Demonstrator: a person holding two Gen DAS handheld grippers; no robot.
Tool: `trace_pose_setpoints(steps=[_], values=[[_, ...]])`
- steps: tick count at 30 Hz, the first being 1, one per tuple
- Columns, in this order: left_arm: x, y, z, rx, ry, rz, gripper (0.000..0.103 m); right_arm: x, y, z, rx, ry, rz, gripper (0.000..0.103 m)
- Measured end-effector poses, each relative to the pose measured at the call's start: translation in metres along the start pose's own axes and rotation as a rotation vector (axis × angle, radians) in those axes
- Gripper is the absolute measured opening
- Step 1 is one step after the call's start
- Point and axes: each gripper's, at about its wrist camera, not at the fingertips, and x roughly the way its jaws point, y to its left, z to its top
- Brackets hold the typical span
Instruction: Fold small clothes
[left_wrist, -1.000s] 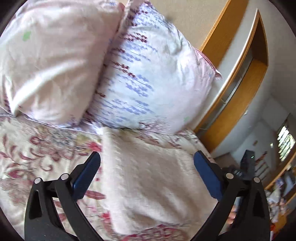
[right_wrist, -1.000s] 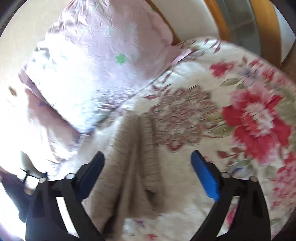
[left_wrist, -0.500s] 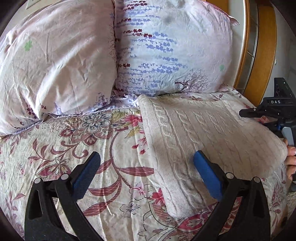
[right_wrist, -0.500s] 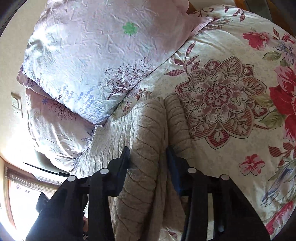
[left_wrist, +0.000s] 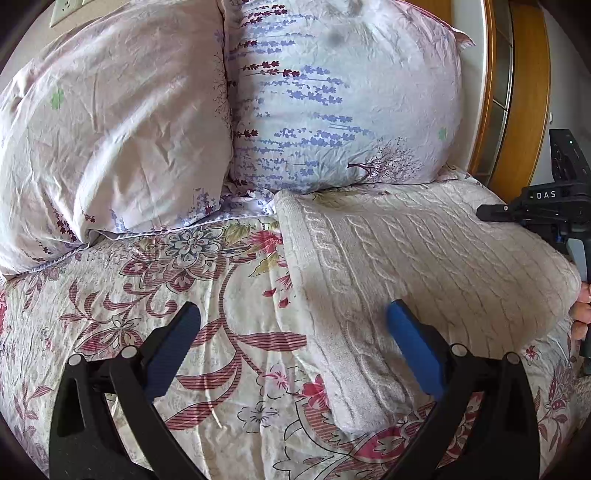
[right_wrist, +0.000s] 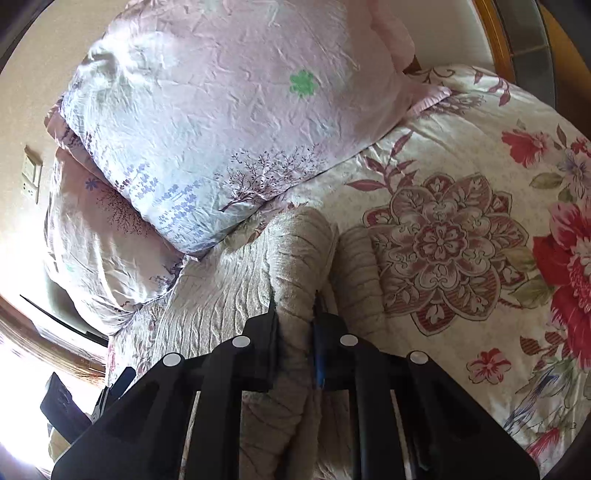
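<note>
A cream cable-knit sweater (left_wrist: 406, 258) lies folded on the floral bedspread (left_wrist: 147, 295), its far edge against the pillows. My left gripper (left_wrist: 293, 336) is open and empty, hovering above the sweater's left edge. My right gripper (right_wrist: 295, 321) is shut on a thick fold of the sweater (right_wrist: 295, 266) at its right edge. It also shows at the far right of the left wrist view (left_wrist: 546, 206), with the person's fingers beside it.
Two pale floral pillows (left_wrist: 110, 122) (left_wrist: 332, 99) stand against the headboard behind the sweater. A wooden bed frame (left_wrist: 524, 92) runs along the right. A wall socket (right_wrist: 31, 173) is on the wall at left.
My right gripper went from open over the sweater's edge to shut on its fold. My left gripper swung to a level view of the bed and stayed open.
</note>
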Motion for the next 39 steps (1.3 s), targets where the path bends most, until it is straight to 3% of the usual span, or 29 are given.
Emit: trace_pose_setpoints(steps=[9,19,27,30,32,36,39], values=[[0.0,0.003,0.001,-0.021,0.0,-0.022,0.101,-0.017,0.018,0.023,-0.065,-0.108,-0.032,0.011],[0.003,0.001,0.0,-0.01,0.004,-0.032,0.101,0.021,-0.019,0.017,0.019,-0.021,-0.086,0.01],[0.004,-0.001,-0.001,0.003,0.005,-0.049,0.101,0.039,-0.013,0.026,-0.029,0.016,-0.166,0.009],[0.003,0.002,-0.002,-0.001,0.002,-0.058,0.101,0.036,-0.015,0.024,-0.026,0.026,-0.148,0.01],[0.001,0.005,-0.001,-0.003,-0.006,-0.039,0.101,0.021,-0.018,0.019,-0.006,0.013,-0.109,0.014],[-0.011,0.011,0.001,-0.007,-0.004,-0.016,0.101,-0.021,-0.029,0.002,0.024,-0.032,-0.048,0.053],[-0.022,0.013,-0.004,0.01,-0.005,-0.032,0.101,-0.047,-0.036,-0.012,0.041,-0.046,0.012,0.057]])
